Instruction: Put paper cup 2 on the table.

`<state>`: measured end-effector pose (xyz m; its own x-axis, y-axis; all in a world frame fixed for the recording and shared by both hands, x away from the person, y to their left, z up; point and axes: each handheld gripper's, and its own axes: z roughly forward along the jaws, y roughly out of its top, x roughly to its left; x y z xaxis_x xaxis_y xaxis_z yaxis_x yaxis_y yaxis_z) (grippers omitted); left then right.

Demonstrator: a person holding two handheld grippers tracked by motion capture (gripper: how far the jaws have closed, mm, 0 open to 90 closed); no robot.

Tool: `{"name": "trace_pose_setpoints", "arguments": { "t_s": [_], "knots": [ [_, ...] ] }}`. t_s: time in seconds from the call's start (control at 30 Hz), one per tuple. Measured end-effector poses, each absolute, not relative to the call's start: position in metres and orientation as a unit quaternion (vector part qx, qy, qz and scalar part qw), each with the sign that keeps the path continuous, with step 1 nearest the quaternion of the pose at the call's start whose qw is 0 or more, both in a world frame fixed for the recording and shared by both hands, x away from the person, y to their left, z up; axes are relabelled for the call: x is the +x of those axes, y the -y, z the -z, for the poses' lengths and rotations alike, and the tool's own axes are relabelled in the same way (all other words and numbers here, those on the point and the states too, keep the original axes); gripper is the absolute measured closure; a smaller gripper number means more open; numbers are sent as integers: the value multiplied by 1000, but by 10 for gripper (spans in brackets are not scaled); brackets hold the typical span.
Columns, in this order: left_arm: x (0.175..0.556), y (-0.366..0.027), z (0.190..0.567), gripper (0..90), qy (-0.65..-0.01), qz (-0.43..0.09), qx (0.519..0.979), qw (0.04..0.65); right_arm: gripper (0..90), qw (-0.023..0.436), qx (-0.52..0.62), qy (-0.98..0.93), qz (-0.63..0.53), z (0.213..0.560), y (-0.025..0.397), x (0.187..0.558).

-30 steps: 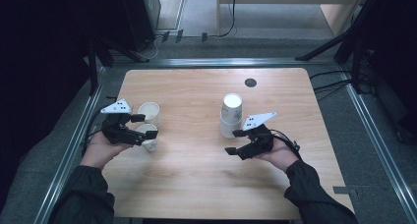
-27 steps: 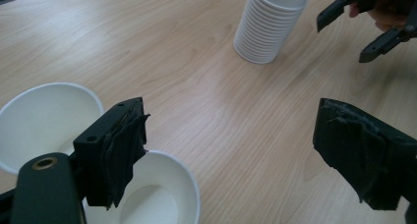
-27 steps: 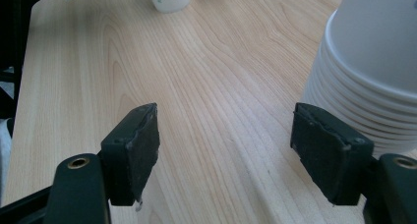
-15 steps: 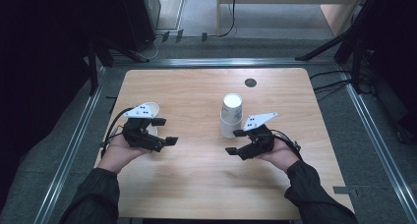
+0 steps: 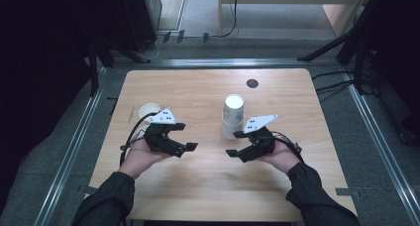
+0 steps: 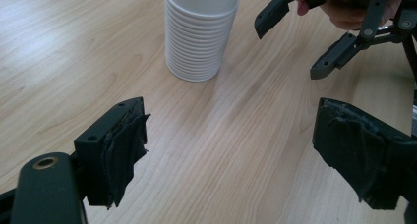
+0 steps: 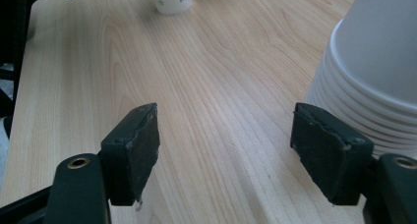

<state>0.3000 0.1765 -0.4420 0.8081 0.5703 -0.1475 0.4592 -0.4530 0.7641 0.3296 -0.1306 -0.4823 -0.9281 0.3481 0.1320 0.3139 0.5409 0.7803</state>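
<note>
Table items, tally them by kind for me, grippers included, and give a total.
Stack of upside-down paper cups: 1
Single upright paper cup: 1
Left gripper and right gripper, both open: 2
Total: 4

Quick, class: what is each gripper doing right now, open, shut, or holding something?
Left gripper: open, holding nothing, over bare wooden table.
Right gripper: open, holding nothing, beside the stack of white paper cups.

Inverted white cup stack (image 5: 233,116) mid-table, single cup (image 5: 149,110) left
</note>
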Motion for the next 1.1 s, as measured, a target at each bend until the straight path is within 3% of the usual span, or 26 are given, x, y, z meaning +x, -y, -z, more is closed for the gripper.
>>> {"name": "trace_pose_setpoints", "arguments": {
  "t_s": [1.1],
  "knots": [
    [299, -151, 471, 137, -275, -56, 879, 385, 272, 18, 176, -882, -437, 484, 128, 326]
  ]
}}
